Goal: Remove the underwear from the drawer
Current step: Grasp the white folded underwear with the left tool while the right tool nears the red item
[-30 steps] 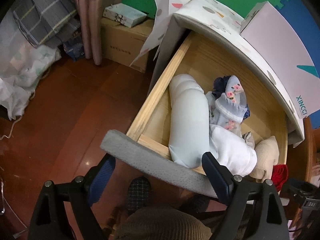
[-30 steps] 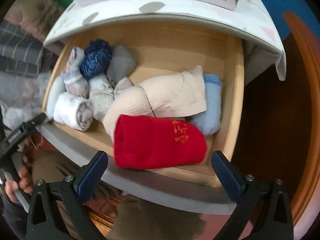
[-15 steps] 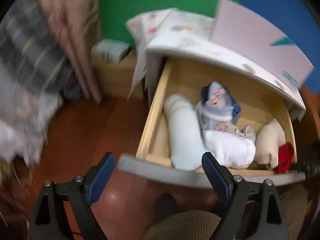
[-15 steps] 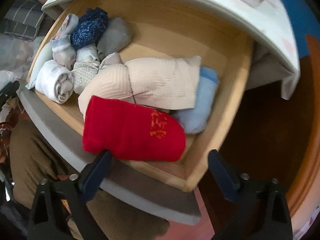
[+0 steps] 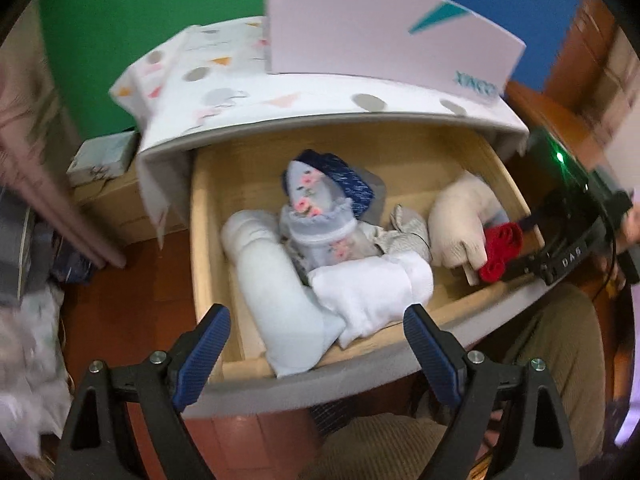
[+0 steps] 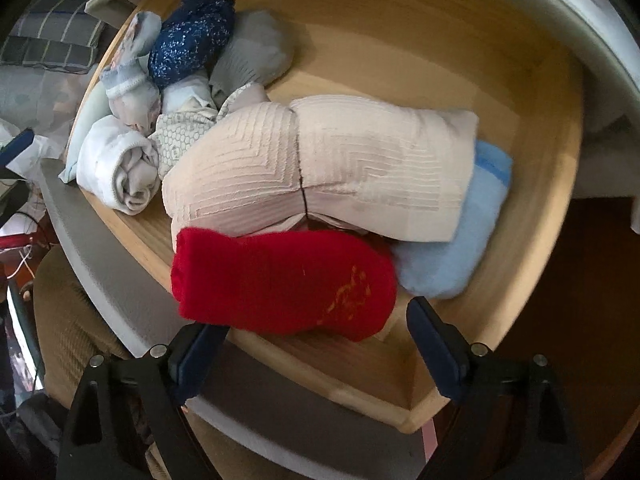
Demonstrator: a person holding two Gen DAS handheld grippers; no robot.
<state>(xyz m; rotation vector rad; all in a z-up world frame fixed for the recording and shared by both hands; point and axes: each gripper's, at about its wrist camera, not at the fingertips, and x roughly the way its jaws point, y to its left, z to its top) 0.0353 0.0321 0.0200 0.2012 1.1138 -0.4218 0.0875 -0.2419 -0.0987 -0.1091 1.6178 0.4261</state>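
Lower now than a moment back, my right gripper [image 6: 308, 344] has come down close over the open wooden drawer [image 6: 536, 128], and the soft red rolled-up bundle of cloth [image 6: 280, 280] looks much bigger than before. My left gripper [image 5: 316, 344] has swung round, so it now looks at the drawer from the front.

Right fingers: spread wide, a bit less wide than a moment ago, and not moving now. Nothing is pinched between them yet. The left fingers are spread wide too, and they hold nothing.

The red bundle lies inside the drawer, right against the front edge, near the front right corner. The big cream ribbed roll [image 6: 320, 168] sits just behind it and touches it, and a pale blue soft bundle [image 6: 452, 248] sits beside it, toward the right side wall.

The red bundle is just ahead of my right fingertips — the right hand is much nearer to it than the left. It lies long-ways along the front edge, side to side. My two right fingers stand in that same line, one near each end. So I think a grab now would catch it end to end, which is the long way. One finger [image 6: 192, 360] also sits out over the grey front panel [image 6: 120, 280], not inside. I think a turn of the wrist, or a move further in, would help first.
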